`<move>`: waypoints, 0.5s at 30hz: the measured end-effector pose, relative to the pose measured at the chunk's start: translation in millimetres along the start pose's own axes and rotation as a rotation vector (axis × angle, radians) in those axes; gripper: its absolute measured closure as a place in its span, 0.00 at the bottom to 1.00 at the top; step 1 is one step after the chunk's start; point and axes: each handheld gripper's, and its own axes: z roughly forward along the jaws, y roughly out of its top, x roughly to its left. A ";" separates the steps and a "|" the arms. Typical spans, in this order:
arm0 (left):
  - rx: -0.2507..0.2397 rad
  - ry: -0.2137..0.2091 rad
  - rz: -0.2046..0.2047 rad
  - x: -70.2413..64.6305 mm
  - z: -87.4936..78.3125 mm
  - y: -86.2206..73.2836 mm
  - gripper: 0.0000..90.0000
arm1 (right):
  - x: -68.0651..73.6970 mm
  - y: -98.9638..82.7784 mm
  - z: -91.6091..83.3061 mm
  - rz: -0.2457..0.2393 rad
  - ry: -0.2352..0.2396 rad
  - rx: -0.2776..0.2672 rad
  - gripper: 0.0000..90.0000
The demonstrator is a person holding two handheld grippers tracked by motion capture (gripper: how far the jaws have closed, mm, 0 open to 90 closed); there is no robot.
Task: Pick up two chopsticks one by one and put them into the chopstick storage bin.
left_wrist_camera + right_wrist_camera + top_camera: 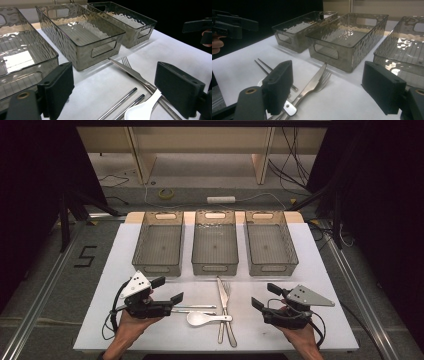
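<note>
A knife (221, 292) and a fork (227, 310) lie side by side at the front middle of the white table (310, 270). A white spoon (197, 318) and two metal chopsticks (195, 308) lie just left of them. My left gripper (167, 290) hovers open beside the chopsticks' left ends, with nothing between its fingers. In the left gripper view the chopsticks (122, 101), spoon (142, 108) and knife (130, 71) lie ahead of the jaws. My right gripper (264, 295) stands open to the right of the cutlery. The right gripper view shows the knife (312, 82) and fork (324, 77) in front of it.
Three empty translucent grey bins stand in a row behind the cutlery: left (157, 268), middle (214, 268), right (273, 267). Bare table lies between the bins and the cutlery. Beyond the table, cables and a roll of tape (166, 193) lie on the floor.
</note>
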 end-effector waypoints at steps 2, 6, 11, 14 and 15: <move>0.010 0.004 -0.001 0.4 0.5 0.4 0.17 | 0.1 0.1 -0.1 0.000 0.001 0.000 0.29; 0.039 0.011 0.007 1.7 2.0 1.9 0.17 | -0.4 0.2 -0.1 0.001 0.001 0.003 0.29; 0.124 0.006 0.023 5.7 6.5 8.8 0.17 | -0.7 0.1 0.2 0.000 0.001 0.005 0.29; 0.154 0.012 0.038 7.1 8.3 12.3 0.17 | -1.1 0.0 0.3 0.000 0.001 0.007 0.29; 0.172 0.011 0.045 7.5 8.9 14.4 0.17 | -1.4 -0.1 0.7 0.005 0.003 0.009 0.29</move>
